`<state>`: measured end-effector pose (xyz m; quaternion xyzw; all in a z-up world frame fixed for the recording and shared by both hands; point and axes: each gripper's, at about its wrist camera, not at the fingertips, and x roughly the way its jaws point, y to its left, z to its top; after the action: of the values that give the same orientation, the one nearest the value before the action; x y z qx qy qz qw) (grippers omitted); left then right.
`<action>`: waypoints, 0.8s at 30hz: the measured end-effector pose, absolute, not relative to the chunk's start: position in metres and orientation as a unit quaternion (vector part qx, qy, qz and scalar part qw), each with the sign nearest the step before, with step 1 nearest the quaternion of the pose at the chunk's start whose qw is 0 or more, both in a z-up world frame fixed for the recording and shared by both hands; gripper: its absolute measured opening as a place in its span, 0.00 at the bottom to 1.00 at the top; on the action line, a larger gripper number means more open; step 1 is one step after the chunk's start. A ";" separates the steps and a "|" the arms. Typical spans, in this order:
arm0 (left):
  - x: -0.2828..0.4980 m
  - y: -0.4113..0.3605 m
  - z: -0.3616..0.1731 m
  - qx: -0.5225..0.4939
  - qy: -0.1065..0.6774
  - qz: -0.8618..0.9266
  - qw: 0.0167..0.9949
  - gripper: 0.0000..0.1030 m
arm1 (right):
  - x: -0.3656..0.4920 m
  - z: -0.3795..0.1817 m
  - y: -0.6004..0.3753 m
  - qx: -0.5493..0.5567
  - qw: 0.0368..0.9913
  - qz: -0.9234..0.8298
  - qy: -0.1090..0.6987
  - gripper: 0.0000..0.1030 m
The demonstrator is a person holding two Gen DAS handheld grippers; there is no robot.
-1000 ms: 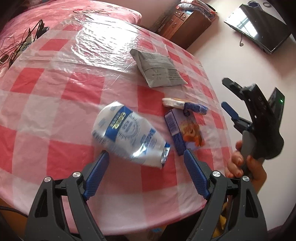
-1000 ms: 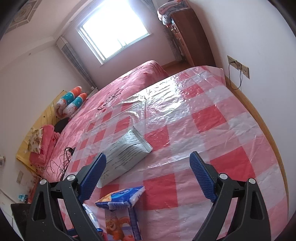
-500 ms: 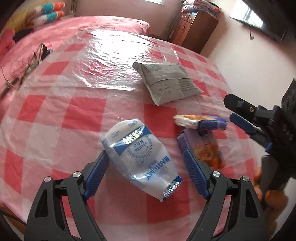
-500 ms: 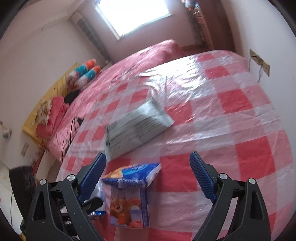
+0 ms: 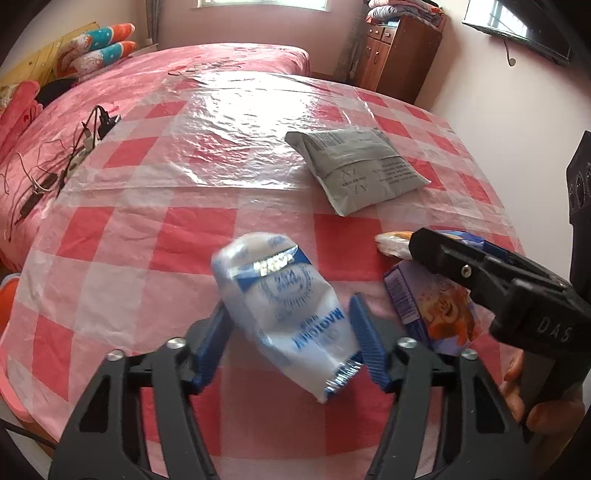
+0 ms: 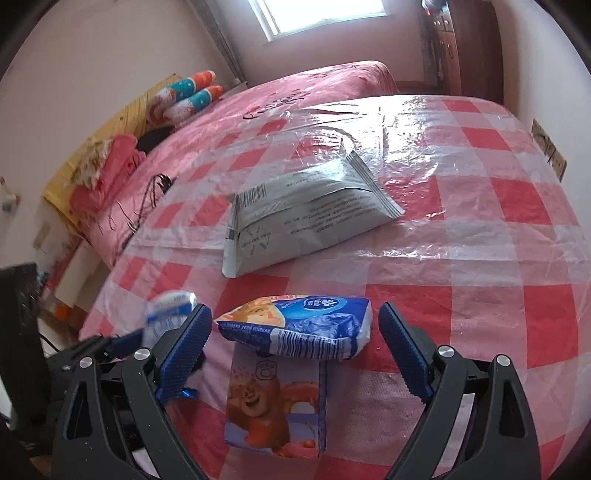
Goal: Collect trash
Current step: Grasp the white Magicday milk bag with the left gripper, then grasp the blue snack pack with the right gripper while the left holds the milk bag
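A white and blue plastic bag (image 5: 286, 295) lies on the red-checked table (image 5: 184, 229), between the fingers of my left gripper (image 5: 291, 343), whose jaws stand close on both sides of it. My right gripper (image 6: 295, 343) is open and straddles a blue tissue pack (image 6: 299, 326) that rests on a purple bear box (image 6: 275, 410). The box (image 5: 432, 310) and pack also show in the left wrist view, partly behind the right gripper (image 5: 498, 284). A grey pouch (image 5: 358, 170) lies farther back, and it shows in the right wrist view (image 6: 303, 214).
A pink bed (image 5: 221, 62) stands behind the table, with cables (image 5: 66, 155) on its left part. A wooden cabinet (image 5: 395, 55) and a wall TV (image 5: 517, 26) are at the back right. The table edge is close below both grippers.
Both grippers have moved forward. The left jaws have narrowed around the white and blue bag. The right gripper has come down over the tissue pack and box.
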<state>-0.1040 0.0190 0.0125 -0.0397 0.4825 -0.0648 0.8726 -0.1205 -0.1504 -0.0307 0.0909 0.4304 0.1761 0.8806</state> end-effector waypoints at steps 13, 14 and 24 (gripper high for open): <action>-0.103 0.029 0.012 -0.050 0.472 -0.085 0.876 0.57 | -0.116 -0.037 -0.147 0.064 0.892 0.147 0.422 0.88; -0.103 0.030 0.012 -0.050 0.472 -0.086 0.876 0.66 | -0.116 -0.036 -0.147 0.062 0.892 0.146 0.422 0.86; -0.095 0.039 0.009 -0.040 0.463 -0.064 0.883 0.75 | -0.113 -0.038 -0.151 0.067 0.892 0.148 0.422 0.78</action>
<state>-0.0954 0.0394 0.0092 -0.0401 0.4626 -0.0642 0.8833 -0.1128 -0.1506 -0.0381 0.0672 0.4215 0.1478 0.8922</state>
